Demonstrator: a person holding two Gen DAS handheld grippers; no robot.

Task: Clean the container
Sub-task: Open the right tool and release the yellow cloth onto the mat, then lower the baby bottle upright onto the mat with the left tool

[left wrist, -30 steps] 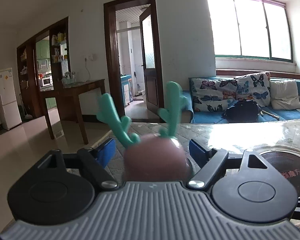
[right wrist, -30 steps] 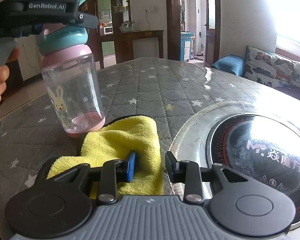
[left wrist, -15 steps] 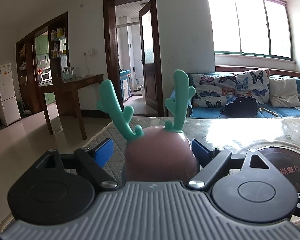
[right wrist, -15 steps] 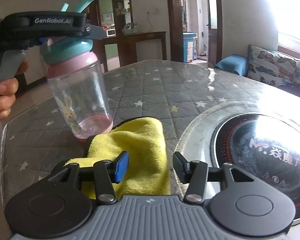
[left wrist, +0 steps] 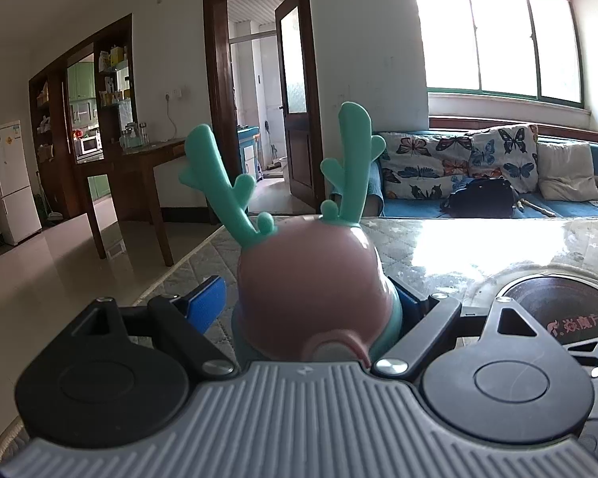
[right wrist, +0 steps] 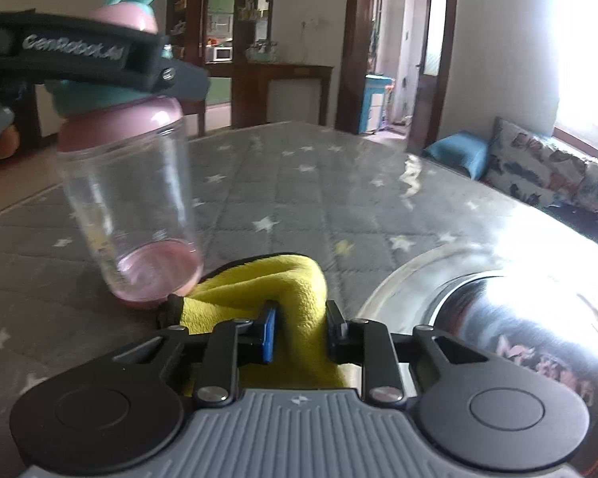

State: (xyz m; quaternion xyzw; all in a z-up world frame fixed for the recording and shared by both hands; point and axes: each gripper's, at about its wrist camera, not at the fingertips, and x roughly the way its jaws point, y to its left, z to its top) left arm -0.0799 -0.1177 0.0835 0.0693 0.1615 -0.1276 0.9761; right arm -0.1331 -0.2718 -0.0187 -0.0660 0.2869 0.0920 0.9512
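The container is a clear bottle (right wrist: 135, 207) with a pink base, a pink and teal lid and green antlers (left wrist: 227, 191). My left gripper (left wrist: 311, 302) is shut on its lid (left wrist: 311, 290) and holds it tilted, lifted off the table; that gripper shows in the right wrist view (right wrist: 99, 59). My right gripper (right wrist: 299, 330) is shut on a yellow cloth (right wrist: 287, 290) and lifts a fold of it just right of the bottle's base.
A grey star-patterned table cover (right wrist: 299, 183) lies under everything. A round induction hob with a steel rim (right wrist: 498, 318) sits at the right. A sofa with butterfly cushions (left wrist: 478, 163) and a wooden side table (left wrist: 139, 167) stand beyond the table.
The right gripper has closed on the yellow cloth and raised it. The left gripper has lifted and tilted the bottle, which now stands closer to the right gripper.
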